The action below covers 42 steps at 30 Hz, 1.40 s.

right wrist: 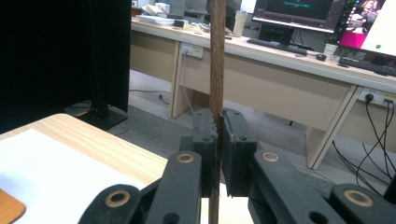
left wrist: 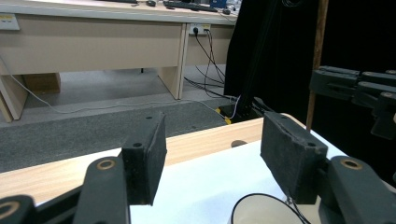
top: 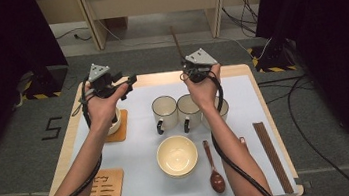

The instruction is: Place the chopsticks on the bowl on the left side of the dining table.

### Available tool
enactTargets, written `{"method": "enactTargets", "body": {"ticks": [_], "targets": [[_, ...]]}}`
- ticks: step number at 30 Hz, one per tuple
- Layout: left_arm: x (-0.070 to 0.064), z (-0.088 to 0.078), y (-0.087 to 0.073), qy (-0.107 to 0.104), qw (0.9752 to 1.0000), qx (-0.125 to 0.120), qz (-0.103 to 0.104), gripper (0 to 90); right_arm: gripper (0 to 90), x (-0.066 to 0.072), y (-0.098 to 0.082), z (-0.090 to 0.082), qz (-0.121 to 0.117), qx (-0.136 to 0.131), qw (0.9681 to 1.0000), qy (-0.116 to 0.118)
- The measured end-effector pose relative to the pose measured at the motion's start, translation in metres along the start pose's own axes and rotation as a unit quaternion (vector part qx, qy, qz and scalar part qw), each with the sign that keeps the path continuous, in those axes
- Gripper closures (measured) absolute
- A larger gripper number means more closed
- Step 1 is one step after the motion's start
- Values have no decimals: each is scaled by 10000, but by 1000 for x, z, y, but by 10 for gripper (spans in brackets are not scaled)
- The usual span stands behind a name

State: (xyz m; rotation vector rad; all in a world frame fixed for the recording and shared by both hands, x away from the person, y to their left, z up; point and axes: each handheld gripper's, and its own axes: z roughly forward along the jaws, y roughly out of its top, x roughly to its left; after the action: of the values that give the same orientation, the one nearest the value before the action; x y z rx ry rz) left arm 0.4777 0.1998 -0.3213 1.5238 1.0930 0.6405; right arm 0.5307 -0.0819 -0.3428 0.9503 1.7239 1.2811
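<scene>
Near the front edge of the table [top: 67,141], a wooden mat [top: 104,192] with cut-out strokes lies at the left corner, a dark wooden spoon [top: 214,171] lies right of the middle, and a pair of long brown sticks [top: 272,156] runs along the right edge. Between mat and spoon sits a round, glossy cream bowl [top: 177,155]. Farther back, two cream mugs [top: 165,112] with dark rims and dark handles stand side by side at the middle; a third cup hides partly under the right forearm. Toward the left edge a pale cup stands on an orange-brown coaster [top: 121,126], under the left hand. The top is pale wood, covered by a smooth white sheet.

The right gripper [top: 197,67] hovers near the back edge, right of the middle, its jaws clenched on a thin brown chopstick [right wrist: 216,70]. The stick is straight, rough-grained wood; it stands nearly upright between the pads, rising well above them and reaching below them too. The left gripper [left wrist: 212,161] hangs near the back left corner, jaws apart with nothing between the matte black, foam-like pads, a cup rim just below them.
</scene>
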Motion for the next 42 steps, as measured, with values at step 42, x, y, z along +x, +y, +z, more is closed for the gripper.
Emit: {"method": "enactTargets", "body": {"ticks": [42], "targets": [[-34,53,37,-703,9970,-179,257,476,853,20,-2,8,-41,1,9997,238]]}}
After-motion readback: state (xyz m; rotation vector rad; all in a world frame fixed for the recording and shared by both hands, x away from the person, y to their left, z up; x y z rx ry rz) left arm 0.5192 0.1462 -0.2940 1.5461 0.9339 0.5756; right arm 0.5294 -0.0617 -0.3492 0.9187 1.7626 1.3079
